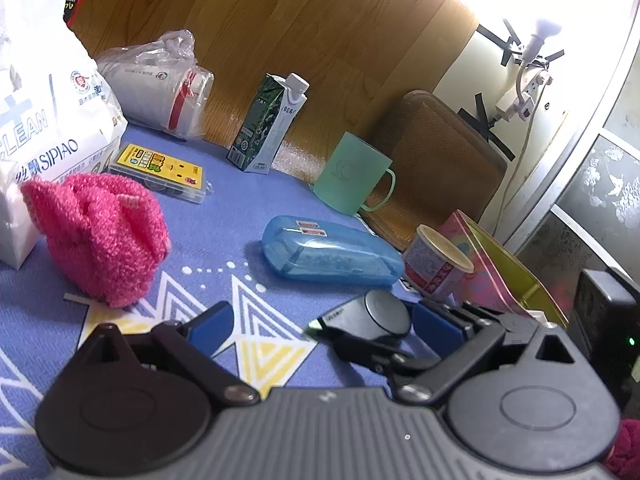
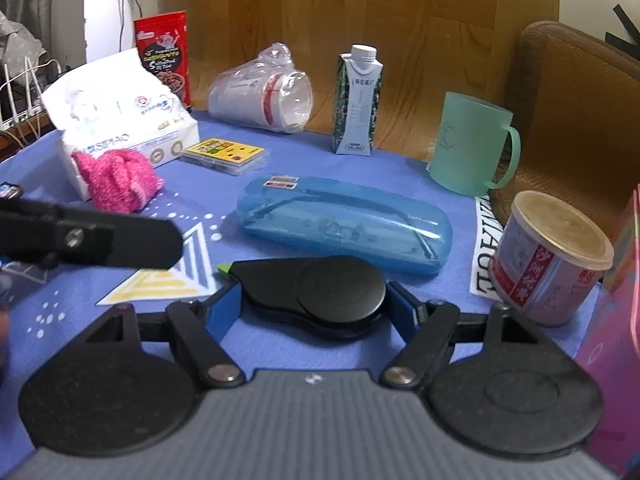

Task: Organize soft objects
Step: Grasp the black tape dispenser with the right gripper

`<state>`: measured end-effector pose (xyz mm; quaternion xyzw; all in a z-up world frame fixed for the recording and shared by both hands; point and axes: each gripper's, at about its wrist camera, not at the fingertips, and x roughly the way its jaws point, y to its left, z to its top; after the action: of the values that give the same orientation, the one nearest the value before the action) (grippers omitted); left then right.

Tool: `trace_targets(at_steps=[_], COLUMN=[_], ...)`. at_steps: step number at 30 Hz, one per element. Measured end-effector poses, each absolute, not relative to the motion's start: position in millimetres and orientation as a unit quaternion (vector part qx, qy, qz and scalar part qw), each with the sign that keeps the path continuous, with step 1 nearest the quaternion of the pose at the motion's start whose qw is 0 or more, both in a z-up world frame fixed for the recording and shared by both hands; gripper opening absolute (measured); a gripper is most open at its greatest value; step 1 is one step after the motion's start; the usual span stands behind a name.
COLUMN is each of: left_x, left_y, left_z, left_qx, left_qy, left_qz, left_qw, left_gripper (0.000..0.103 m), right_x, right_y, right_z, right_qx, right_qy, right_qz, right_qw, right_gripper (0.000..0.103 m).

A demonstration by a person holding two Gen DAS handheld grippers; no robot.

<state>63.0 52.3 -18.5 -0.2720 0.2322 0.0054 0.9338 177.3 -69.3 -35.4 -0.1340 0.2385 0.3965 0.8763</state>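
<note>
A: How are the fingers seen?
B: The right gripper (image 2: 314, 310) is spread around a black device (image 2: 320, 294), pads not pressed. The left gripper (image 1: 320, 326) is spread, nothing pinched.
A: And the soft thing?
B: The pink knitted pouch (image 1: 100, 236) is found at left, against the tissue pack (image 1: 44, 128).

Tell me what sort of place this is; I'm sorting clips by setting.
Probably a home room: a blue patterned tablecloth crowded with household things, such as a tissue pack and a green mug, with a padded chair beside it.
</note>
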Motion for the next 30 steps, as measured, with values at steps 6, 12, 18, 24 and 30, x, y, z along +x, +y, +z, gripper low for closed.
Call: trace_targets(at_steps=[6, 12, 18, 24, 30], left_x=[65, 67, 69, 70, 71], left_y=[47, 42, 39, 32, 22], left_z=[-19, -19, -19, -18, -16], left_qx=[-0.260, -0.246, -0.237, -0.209, -0.176], left_qy=[0.239, 0.246, 0.252, 0.259, 0.261], left_qz=[-0.002, -0.003, 0.004, 0.015, 0.023], left_qw=[0.935, 0.938, 0.938, 0.943, 0.949], left_gripper=[0.101, 0.102, 0.102, 0.102, 0.102], right_x=[158, 134, 113, 105, 104], right_y=[-80, -96, -112, -131, -152], right_z=[-37, -40, -44, -48, -52], right_qx=[-0.136, -0.134, -0.143, -0.137, -0.111], right_qy=[0.236, 0.231, 0.224, 0.219, 0.226], right_qz=[0.411, 0.422, 0.421, 0.402, 0.382], right_qw=[0.870, 0.866, 0.868, 0.879, 0.889], right_gripper=[0.079, 0.079, 0.079, 0.079, 0.079])
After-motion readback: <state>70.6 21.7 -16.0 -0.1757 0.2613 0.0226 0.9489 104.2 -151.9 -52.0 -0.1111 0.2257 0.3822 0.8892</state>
